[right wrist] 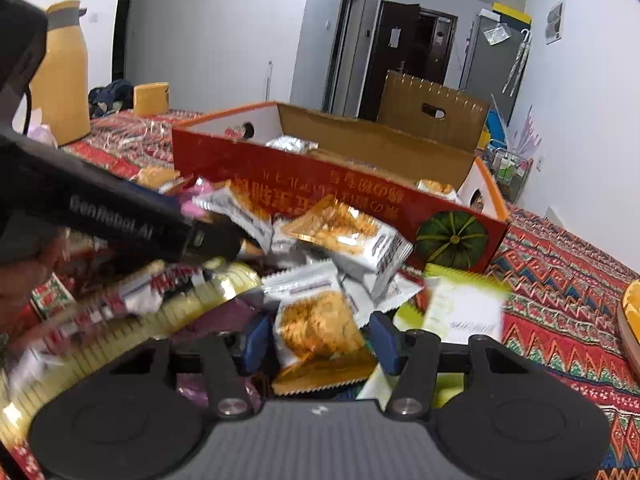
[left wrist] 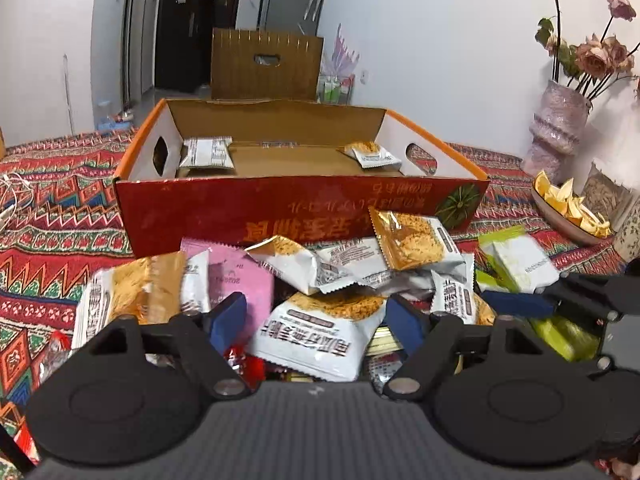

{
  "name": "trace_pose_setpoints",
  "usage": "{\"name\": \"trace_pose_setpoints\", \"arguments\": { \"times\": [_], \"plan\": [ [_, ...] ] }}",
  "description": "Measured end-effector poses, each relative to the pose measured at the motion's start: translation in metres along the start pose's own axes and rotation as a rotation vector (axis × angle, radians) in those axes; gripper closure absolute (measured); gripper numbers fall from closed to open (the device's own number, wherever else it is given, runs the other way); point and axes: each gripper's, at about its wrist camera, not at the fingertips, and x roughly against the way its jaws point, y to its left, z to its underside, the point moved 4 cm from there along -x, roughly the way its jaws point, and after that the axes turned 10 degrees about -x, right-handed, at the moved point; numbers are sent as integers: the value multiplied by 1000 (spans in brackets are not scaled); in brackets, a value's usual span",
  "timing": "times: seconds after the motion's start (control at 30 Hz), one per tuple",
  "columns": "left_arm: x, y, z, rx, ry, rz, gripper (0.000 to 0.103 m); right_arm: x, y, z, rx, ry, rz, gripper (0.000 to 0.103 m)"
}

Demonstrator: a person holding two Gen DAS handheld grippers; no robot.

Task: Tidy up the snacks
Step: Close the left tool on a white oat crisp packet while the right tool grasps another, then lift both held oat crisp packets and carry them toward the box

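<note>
both grippers are hovering over the snack pile (left wrist: 320, 280) before the red box (left wrist: 300, 208). left gripper (left wrist: 316, 320) is straddling a white packet (left wrist: 316, 336), jaws wide; right gripper (right wrist: 320, 340) is bracketing an orange packet (right wrist: 320, 332), pads not pressing. risk: neighbouring wrappers snagging, slipping.

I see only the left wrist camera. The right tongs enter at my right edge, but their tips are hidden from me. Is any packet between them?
Observer: Yes. An orange-and-white packet lies between the right tongs. There is a gap at each pad, so they do not press it.
Operator: Thank you. Is anything tall standing on the table that my view misses?
Observer: Yes, a yellow flask with a grey collar stands at the far left, beyond the red box.
</note>
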Motion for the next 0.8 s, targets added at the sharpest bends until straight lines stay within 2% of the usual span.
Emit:
{"name": "trace_pose_setpoints", "arguments": {
  "times": [0.03,0.07,0.1,0.17,0.3,0.37,0.5,0.67,0.8],
  "plan": [
    [0,-3,0,-17,0,-1,36,0,-1,0,-5,-3,-3,53],
    [0,-4,-1,-27,-1,10,51,0,-2,0,-17,2,-13,55],
    [1,-5,-1,-27,0,29,57,0,-2,0,-23,2,-19,55],
    [1,-7,1,-15,8,65,61,0,-2,0,-20,-1,-18,56],
    [8,-8,2,-6,5,73,62,3,-2,0,-34,-10,-26,58],
    [14,-8,1,16,-1,98,62,6,-4,0,-46,-15,-39,63],
    [34,-8,2,57,-7,107,62,13,-5,2,-60,-20,-36,63],
    [83,-14,11,99,-60,111,62,34,2,4,-62,-47,-27,64],
    [132,-23,22,121,-112,100,62,66,8,9,-73,-87,-18,64]
  ]
}}
